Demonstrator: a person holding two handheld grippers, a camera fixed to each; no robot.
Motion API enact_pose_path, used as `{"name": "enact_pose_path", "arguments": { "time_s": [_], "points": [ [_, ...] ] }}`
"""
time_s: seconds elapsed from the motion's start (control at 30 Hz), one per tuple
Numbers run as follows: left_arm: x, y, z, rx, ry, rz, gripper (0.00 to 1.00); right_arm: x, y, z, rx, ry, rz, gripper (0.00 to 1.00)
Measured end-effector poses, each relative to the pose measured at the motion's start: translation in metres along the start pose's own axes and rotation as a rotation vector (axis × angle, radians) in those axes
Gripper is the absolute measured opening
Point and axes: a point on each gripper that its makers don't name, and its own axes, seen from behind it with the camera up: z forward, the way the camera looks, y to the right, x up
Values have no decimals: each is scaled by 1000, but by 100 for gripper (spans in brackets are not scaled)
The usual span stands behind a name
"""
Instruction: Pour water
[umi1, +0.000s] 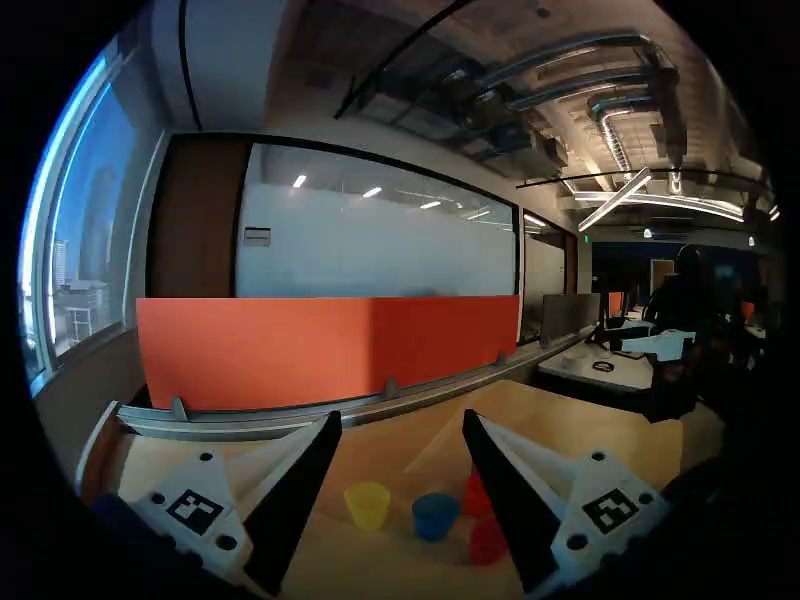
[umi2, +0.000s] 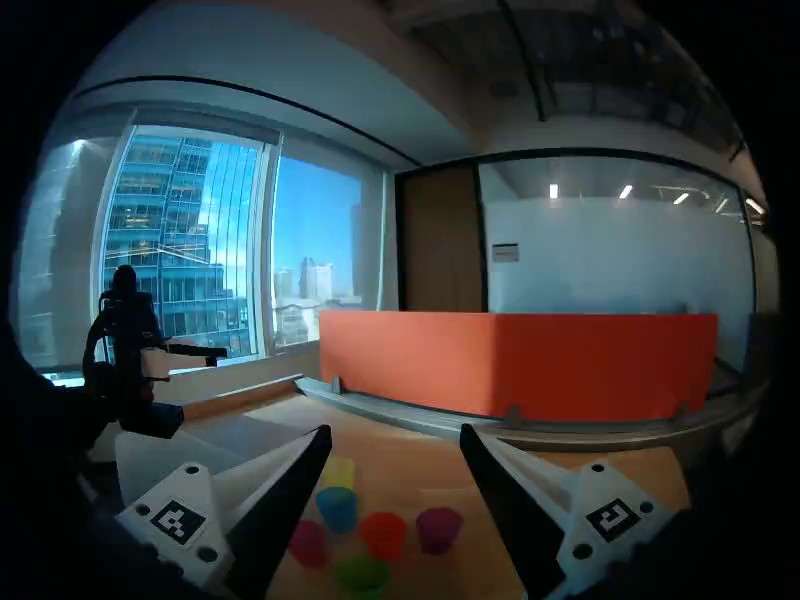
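Note:
Small plastic cups stand on a light wooden desk (umi1: 560, 410). In the left gripper view a yellow cup (umi1: 367, 504), a blue cup (umi1: 435, 515) and two red cups (umi1: 487, 540) lie below and between the fingers of my left gripper (umi1: 400, 470), which is open and holds nothing. In the right gripper view a yellow cup (umi2: 338, 471), a blue cup (umi2: 337, 508), a pink cup (umi2: 308, 542), a red cup (umi2: 383, 533), a purple cup (umi2: 439, 529) and a green cup (umi2: 362, 574) sit under my right gripper (umi2: 395, 480), also open and empty. The other gripper (umi2: 130, 350) is raised at the left.
An orange partition (umi1: 330, 345) with a metal rail (umi1: 330, 412) runs along the desk's far edge. Windows (umi2: 190, 250) are at the left, a frosted glass wall (umi1: 380, 245) behind. More desks with monitors (umi1: 620, 350) stand at the right.

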Motion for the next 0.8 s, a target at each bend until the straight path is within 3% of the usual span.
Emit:
{"name": "enact_pose_path", "arguments": {
  "time_s": [0.8],
  "points": [
    [-42,3,22,-85,-140,48,90,-35,-13,5,65,-163,-81,99]
  ]
}}
